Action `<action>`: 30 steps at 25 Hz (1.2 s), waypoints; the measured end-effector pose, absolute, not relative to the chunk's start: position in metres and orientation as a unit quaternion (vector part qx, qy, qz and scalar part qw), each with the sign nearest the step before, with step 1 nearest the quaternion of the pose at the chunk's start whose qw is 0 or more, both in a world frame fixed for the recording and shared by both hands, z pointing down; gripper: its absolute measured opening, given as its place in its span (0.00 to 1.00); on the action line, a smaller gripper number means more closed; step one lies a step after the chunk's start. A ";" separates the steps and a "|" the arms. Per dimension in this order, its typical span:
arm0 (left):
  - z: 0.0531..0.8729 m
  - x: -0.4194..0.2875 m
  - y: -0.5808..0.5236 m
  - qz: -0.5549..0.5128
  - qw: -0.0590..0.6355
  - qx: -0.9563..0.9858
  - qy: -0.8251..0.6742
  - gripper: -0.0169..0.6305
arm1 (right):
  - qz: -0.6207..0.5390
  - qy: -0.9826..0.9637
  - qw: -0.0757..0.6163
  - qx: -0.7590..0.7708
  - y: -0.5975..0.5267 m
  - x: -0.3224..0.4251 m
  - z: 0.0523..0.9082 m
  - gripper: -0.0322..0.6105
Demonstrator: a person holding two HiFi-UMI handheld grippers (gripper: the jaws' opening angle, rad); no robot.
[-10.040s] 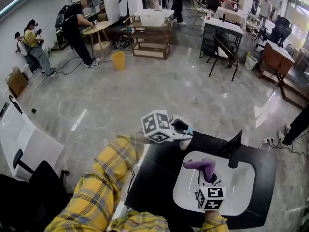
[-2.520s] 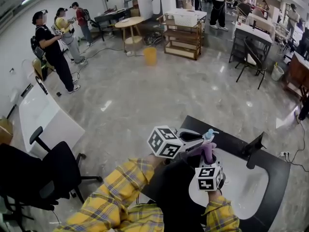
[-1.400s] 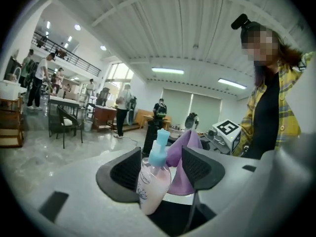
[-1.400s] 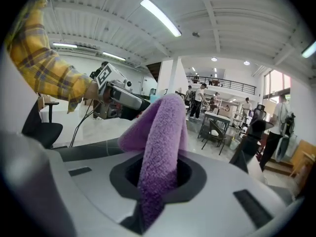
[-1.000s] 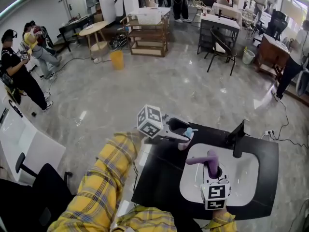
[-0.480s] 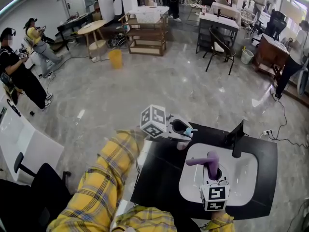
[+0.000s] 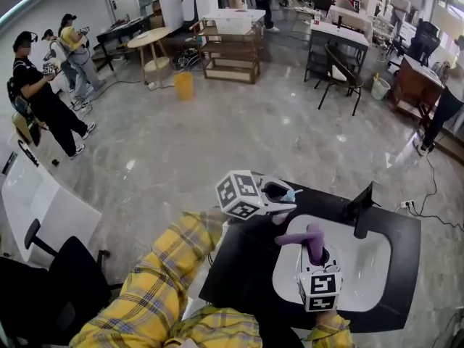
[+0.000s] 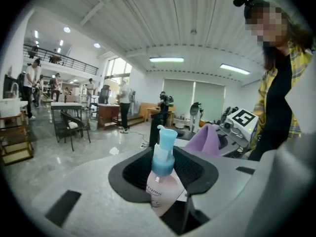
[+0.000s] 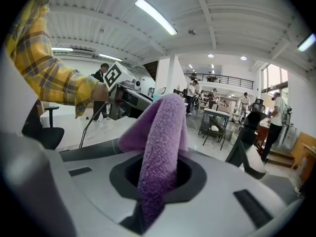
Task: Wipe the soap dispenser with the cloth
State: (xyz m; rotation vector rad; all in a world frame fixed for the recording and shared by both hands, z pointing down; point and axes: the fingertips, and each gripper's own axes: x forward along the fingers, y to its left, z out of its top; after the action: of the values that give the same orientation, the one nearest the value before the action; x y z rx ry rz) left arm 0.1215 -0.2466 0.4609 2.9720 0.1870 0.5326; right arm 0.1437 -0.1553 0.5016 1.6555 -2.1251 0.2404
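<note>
The left tongs (image 8: 167, 173) have just been closing and now clamp the soap dispenser (image 8: 159, 194) by its pink body. The blue pump stands clear above the dark pads, and the bottle leans a little in the grip. The right tongs (image 9: 155, 181) are shut on the purple cloth (image 9: 159, 132), which is pinched low so that a folded hump stands up past the tips.

In the head view the dispenser hangs over the black bench (image 7: 239, 267), just beside the rim of the white sink (image 7: 370, 263). The cloth is close on its right over the basin; I cannot tell whether they touch.

The risks lie in the two holds. The bottle looks smooth and is gripped only on its body, so a firm rub could twist it or push it out of the pads, and it would drop onto the bench or into the sink. Pressure on the pump could squirt soap. A dragging stroke could also tug the cloth free of its pinch.
</note>
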 end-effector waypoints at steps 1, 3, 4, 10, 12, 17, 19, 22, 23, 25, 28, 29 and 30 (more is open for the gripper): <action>0.461 0.122 -0.248 0.175 0.061 0.982 0.041 0.22 | 0.088 -0.770 0.217 0.594 -0.156 0.141 0.503 0.11; 0.462 0.122 -0.249 0.170 0.072 0.983 -0.001 0.22 | 0.089 -0.775 0.216 0.587 -0.158 0.136 0.505 0.11; 0.462 0.122 -0.250 0.167 0.079 0.983 -0.021 0.22 | 0.089 -0.777 0.216 0.584 -0.158 0.133 0.506 0.11; 0.463 0.121 -0.255 0.166 0.101 0.972 -0.131 0.22 | 0.088 -0.786 0.213 0.573 -0.160 0.123 0.506 0.11; 0.464 0.121 -0.257 0.166 0.109 0.966 -0.165 0.22 | 0.088 -0.788 0.211 0.572 -0.162 0.122 0.507 0.11; 0.464 0.119 -0.261 0.149 0.133 0.948 -0.248 0.22 | 0.083 -0.789 0.209 0.572 -0.160 0.120 0.500 0.11; 0.464 0.120 -0.262 0.143 0.133 0.943 -0.270 0.22 | 0.083 -0.788 0.208 0.573 -0.159 0.121 0.500 0.11; 0.464 0.121 -0.263 0.136 0.130 0.941 -0.281 0.22 | 0.086 -0.787 0.208 0.574 -0.157 0.123 0.504 0.11; 0.464 0.121 -0.263 0.131 0.134 0.942 -0.277 0.22 | 0.086 -0.787 0.208 0.574 -0.157 0.123 0.504 0.11; 0.462 0.121 -0.262 0.118 0.151 0.947 -0.259 0.22 | 0.086 -0.786 0.208 0.575 -0.155 0.124 0.503 0.11; 0.455 0.120 -0.259 0.100 0.156 0.959 -0.216 0.25 | 0.086 -0.785 0.208 0.577 -0.153 0.125 0.503 0.11; 0.452 0.119 -0.256 0.100 0.143 0.965 -0.196 0.27 | 0.086 -0.785 0.209 0.578 -0.152 0.126 0.503 0.11; 0.450 0.119 -0.253 0.104 0.126 0.971 -0.172 0.29 | 0.086 -0.784 0.208 0.578 -0.151 0.127 0.503 0.11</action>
State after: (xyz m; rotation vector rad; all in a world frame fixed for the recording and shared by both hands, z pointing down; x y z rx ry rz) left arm 0.1188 -0.2527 0.4498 2.8279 -0.5010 0.3036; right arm 0.1270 -0.1514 0.5029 1.6092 -2.1818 0.2396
